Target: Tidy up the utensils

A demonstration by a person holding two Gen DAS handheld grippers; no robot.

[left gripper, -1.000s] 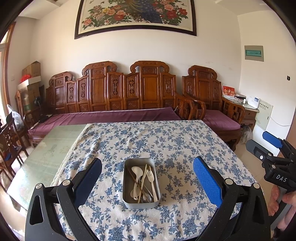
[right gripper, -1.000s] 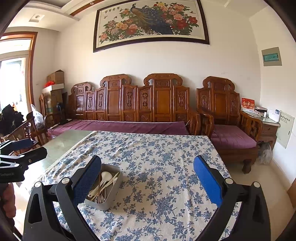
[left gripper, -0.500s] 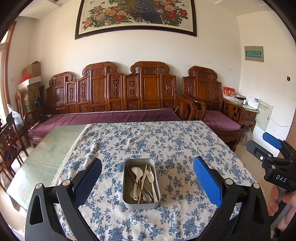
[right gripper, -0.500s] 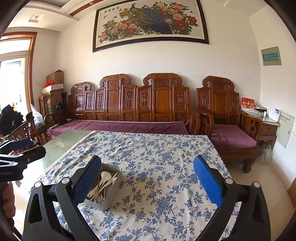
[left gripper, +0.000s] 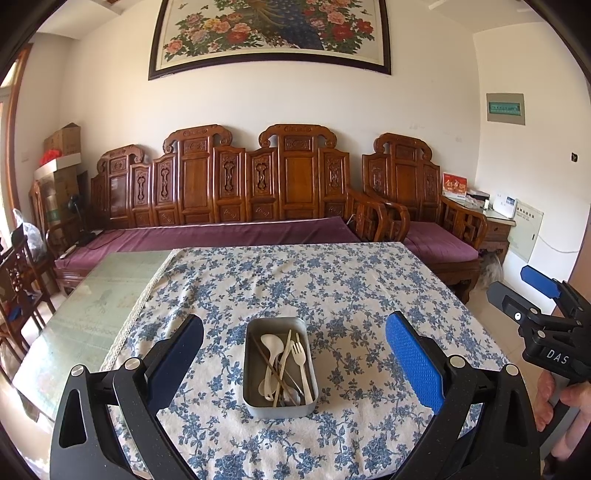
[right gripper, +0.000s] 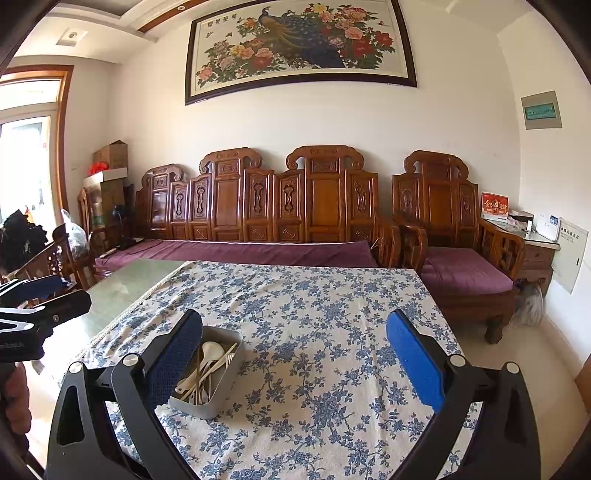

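With both my left claw [left gripper: 293,354] and right claw [right gripper: 294,354] spread wide and empty, the tangled utensils [left gripper: 282,363] in the tin [left gripper: 255,369] could snag and come up together.

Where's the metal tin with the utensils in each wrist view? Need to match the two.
Left wrist: tin sits low centre on the floral cloth, midway between the open fingers of the left hand-held gripper.
Right wrist: tin sits lower left, partly hidden behind the left finger of the right hand-held gripper.
Shared landmark: the peacock painting on the back wall.
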